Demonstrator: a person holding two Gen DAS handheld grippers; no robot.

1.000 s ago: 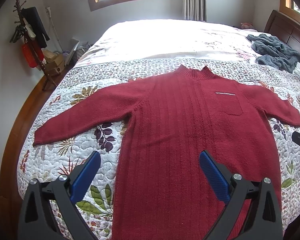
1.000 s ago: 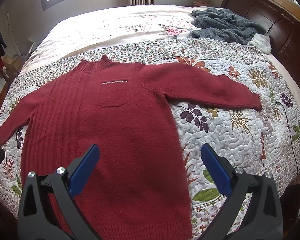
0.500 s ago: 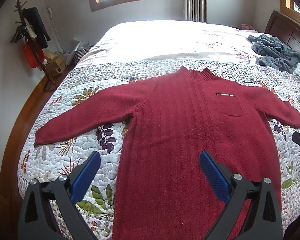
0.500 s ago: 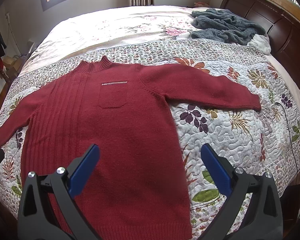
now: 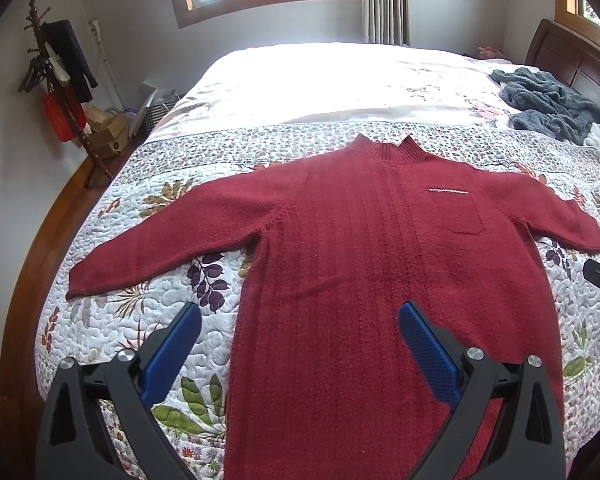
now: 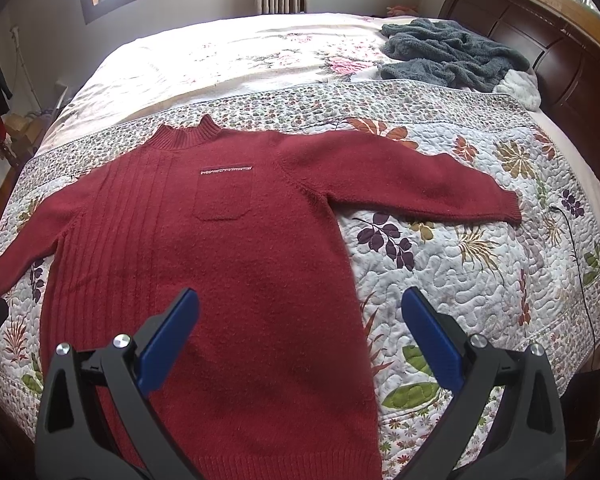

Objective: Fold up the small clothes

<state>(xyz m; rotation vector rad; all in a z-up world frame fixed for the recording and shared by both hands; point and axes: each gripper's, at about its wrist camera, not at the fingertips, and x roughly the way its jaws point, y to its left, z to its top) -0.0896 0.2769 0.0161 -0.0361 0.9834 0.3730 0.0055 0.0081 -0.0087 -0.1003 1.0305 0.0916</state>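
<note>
On quilt [image 6: 480, 264]: red sweater [image 6: 240, 264] flat, face up, both sleeves spread sideways, collar toward window.
Left gripper [image 5: 300, 336]: fingers wide, holding nothing, above sweater's lower left edge.
Right gripper [image 6: 300, 328]: fingers wide, holding nothing, above sweater's lower right edge.
Far corner: grey blanket [image 6: 452, 52] bunched near headboard [image 6: 540, 32], well apart from sweater.

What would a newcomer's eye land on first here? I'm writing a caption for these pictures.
First, the dark red sweater, spread flat with both sleeves out on the floral quilt. Next, the open left tool and right tool, hovering above its lower body. Last, the crumpled grey blanket near the wooden headboard.
</note>
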